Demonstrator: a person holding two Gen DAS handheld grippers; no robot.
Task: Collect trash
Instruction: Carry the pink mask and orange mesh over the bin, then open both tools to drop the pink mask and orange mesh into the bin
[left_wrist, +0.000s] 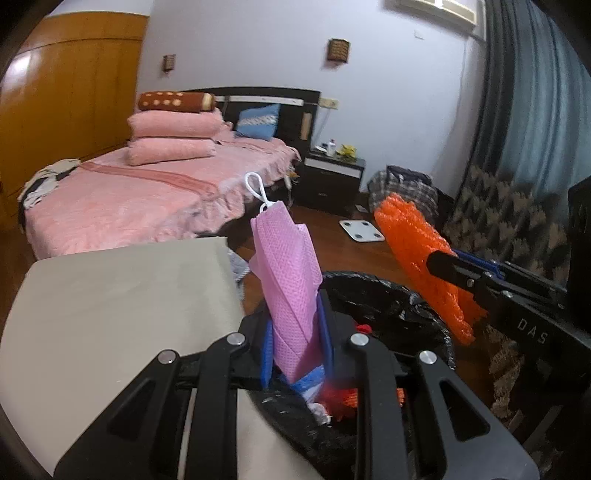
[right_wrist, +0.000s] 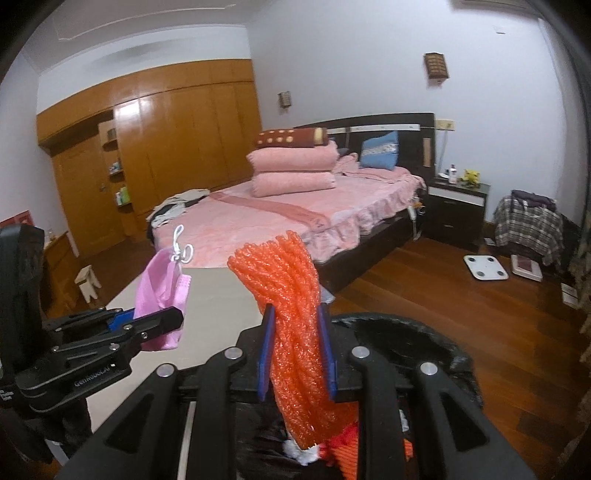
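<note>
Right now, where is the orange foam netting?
The orange foam netting is clamped upright in the right tool, over the near rim of the black-lined trash bin, right of the pink face mask in the left tool.

Counts, both views:

- Grippers: 2, the left gripper (left_wrist: 295, 332) and the right gripper (right_wrist: 297, 350), each w/ 2 blue pads.
- Pink face mask (left_wrist: 288, 280): 1, w/ 1 white ear loop showing on top.
- Orange foam net (right_wrist: 291, 317): 1 bundle.
- Trash bin (left_wrist: 388, 295) w/ black liner: 1.
- Bed (right_wrist: 295, 221): 1.
- Pink folded blankets (right_wrist: 293, 170): 2, stacked.
- Brown dotted bolster (right_wrist: 291, 137): 1.
- Blue cushion (right_wrist: 380, 149): 1.
- Wall lamps (right_wrist: 436, 66): 2.
- Nightstand (right_wrist: 458, 206): 1.
- White scale (right_wrist: 485, 267) on floor: 1.
- Wardrobe (right_wrist: 177, 140): 1.
- Small stool (right_wrist: 88, 282): 1.
- Beige table (left_wrist: 110, 314): 1.
</note>
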